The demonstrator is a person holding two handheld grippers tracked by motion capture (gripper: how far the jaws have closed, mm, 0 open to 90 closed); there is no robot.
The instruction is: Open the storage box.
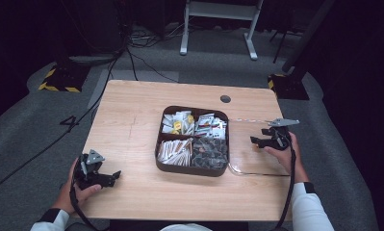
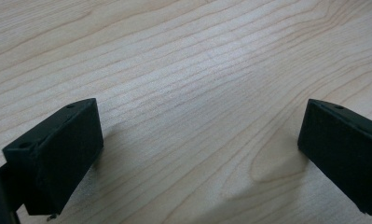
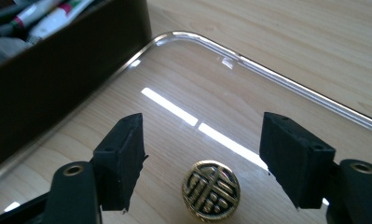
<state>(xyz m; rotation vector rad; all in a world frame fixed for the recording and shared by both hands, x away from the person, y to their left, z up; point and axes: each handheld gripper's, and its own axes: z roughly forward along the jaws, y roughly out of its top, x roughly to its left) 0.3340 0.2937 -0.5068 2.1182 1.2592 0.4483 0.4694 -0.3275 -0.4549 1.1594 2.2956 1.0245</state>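
high view: a light wooden table (image 1: 132, 125) carries a dark brown compartment box (image 1: 192, 168) near its centre. the box has four compartments filled with small packets and sachets; the contents are too small to identify individually. a clear lid (image 1: 254, 166) lies flat on the table, just beside the box on its right side.

the left gripper (image 1: 113, 177) rests at the near left part of the table, held by the person's left hand (image 1: 76, 190), well apart from the box. the right gripper (image 1: 255, 141) is held by the right hand (image 1: 286, 154) over the clear lid, with its jaws pointing toward the box.

left gripper view: the two black jaws stand wide apart over bare wood grain. nothing lies between them.

right gripper view: the jaws stand apart, and the pads press on nothing. between them, near the bottom of the view, sits a round knob (image 3: 210, 189) in black and gold with an ornamental pattern, fixed on the clear lid (image 3: 267, 79). neither pad touches the knob; a gap shows on each side of it. the lid's rounded rim runs across the upper part of the view, and bright reflected strips cross its surface. the dark wall of the box (image 3: 58, 84) rises at the upper left, just beside the lid's edge, with packets visible above it.
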